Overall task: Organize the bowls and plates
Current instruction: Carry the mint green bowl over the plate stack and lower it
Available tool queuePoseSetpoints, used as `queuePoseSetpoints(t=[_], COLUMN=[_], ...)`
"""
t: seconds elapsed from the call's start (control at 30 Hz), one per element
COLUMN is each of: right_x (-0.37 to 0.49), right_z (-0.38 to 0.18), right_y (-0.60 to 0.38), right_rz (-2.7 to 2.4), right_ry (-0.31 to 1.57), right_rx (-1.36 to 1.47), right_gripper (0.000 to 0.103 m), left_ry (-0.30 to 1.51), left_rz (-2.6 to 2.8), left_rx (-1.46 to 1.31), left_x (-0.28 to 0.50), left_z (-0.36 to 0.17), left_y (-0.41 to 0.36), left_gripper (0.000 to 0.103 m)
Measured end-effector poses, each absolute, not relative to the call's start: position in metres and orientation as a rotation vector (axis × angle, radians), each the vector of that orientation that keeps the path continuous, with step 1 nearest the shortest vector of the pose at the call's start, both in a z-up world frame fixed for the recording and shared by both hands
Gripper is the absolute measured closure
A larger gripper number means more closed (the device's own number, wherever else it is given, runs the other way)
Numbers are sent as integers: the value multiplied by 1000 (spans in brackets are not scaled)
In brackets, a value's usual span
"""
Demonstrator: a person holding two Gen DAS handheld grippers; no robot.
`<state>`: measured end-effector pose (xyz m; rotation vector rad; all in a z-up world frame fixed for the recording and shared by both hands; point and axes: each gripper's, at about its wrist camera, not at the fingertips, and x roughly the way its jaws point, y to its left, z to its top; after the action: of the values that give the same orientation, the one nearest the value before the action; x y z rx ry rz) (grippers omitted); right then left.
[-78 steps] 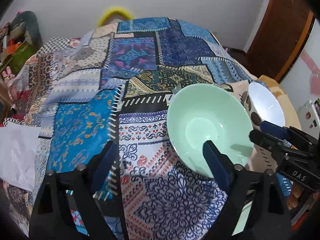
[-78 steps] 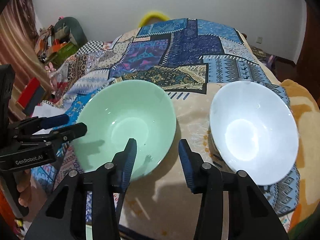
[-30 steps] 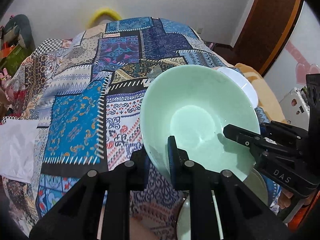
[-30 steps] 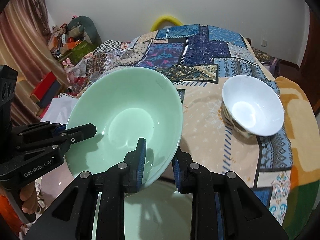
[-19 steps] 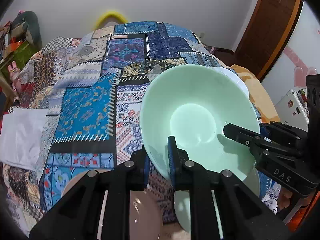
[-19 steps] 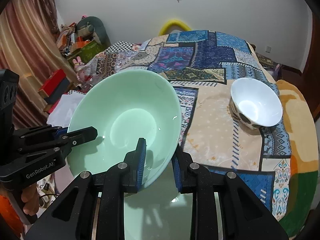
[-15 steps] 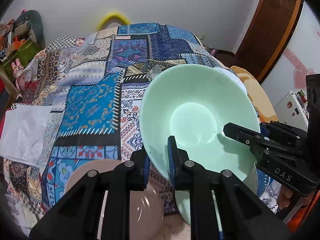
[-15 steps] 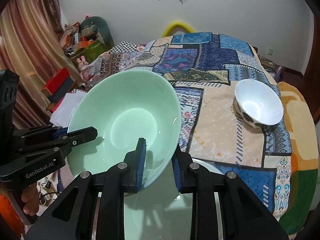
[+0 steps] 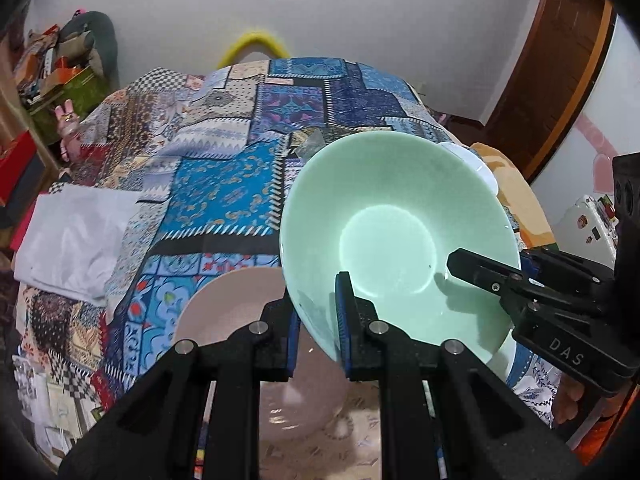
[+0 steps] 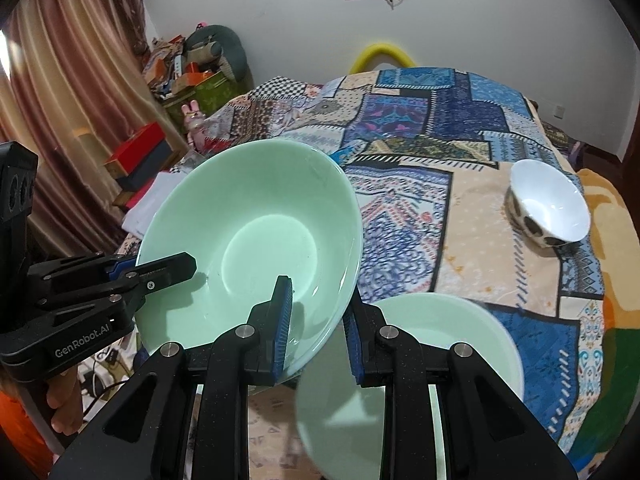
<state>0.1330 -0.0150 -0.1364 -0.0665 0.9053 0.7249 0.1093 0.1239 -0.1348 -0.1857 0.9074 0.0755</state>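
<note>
A large mint-green bowl (image 9: 392, 232) (image 10: 256, 240) is held in the air, tilted, above the patchwork-covered bed. My left gripper (image 9: 318, 320) is shut on its near-left rim; it also shows in the right wrist view (image 10: 176, 268). My right gripper (image 10: 316, 320) is shut on its near-right rim; it also shows in the left wrist view (image 9: 476, 268). Below lie a pink plate (image 9: 232, 312) and a mint-green plate (image 10: 440, 332). A small white bowl with dark spots (image 10: 548, 204) stands on the bed at the right.
The patchwork cover (image 9: 224, 188) spans the bed. A white folded cloth (image 9: 76, 236) lies at its left edge. Boxes and clutter (image 10: 180, 76) stand by the curtain on the left. A wooden door (image 9: 560, 80) is at the right.
Both grippers closed on the green bowl and lifted it off the bed, drawing it back toward me. The pink plate and the green plate have come into view beneath.
</note>
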Motion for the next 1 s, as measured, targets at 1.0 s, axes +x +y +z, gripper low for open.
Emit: queuePoseSetpoints(t=[1.0], right_x=[109], right_z=[-201], right_y=[52], right_rz=[806], right_ry=[1085], right_rx=[-112], right_gripper=[80], left_ry=[1042], left_rz=[190], left_rx=[-287], left_x=[59], left_z=[-213], left_y=[199], left_gripper=[87])
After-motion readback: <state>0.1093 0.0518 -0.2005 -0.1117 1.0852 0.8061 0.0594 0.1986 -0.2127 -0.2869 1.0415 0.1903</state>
